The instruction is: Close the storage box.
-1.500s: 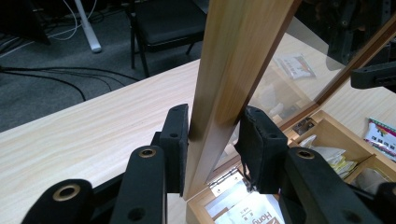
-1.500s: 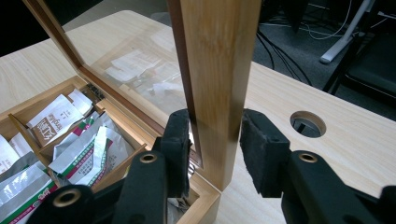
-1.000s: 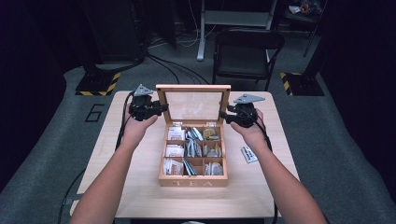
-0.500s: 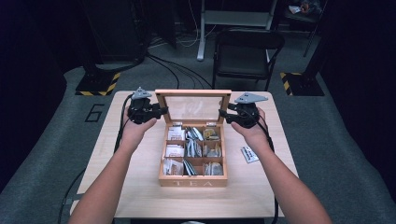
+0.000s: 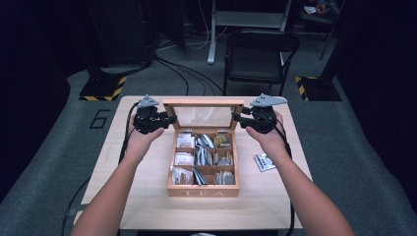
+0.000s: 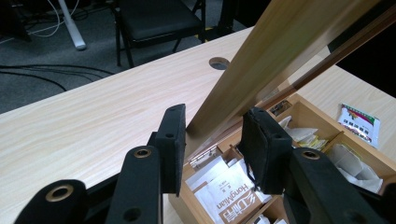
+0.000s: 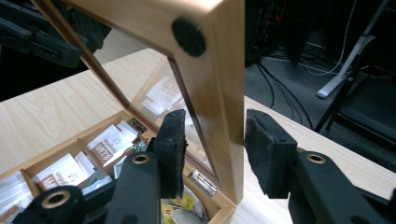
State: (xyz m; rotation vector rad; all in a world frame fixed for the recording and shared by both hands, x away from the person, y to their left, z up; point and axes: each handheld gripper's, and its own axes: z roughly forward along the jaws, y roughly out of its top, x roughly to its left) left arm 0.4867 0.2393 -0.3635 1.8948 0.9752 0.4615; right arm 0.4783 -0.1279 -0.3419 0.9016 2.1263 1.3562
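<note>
A wooden tea box stands mid-table, its compartments holding several tea bags. Its glass lid stands raised on the back hinges and leans over the box. My left gripper is shut on the lid's left frame edge, which sits between the pads in the left gripper view. My right gripper holds the lid's right edge. Its jaws have just been closing, with the wooden frame between them, and both pads sit against it.
A loose tea packet lies on the table to the right of the box. A black chair stands beyond the far edge. The tabletop has a cable hole behind the box.
The lid's top edge has sunk a little in the high view, so the lid has tilted. Both hands stay at the lid's sides.
</note>
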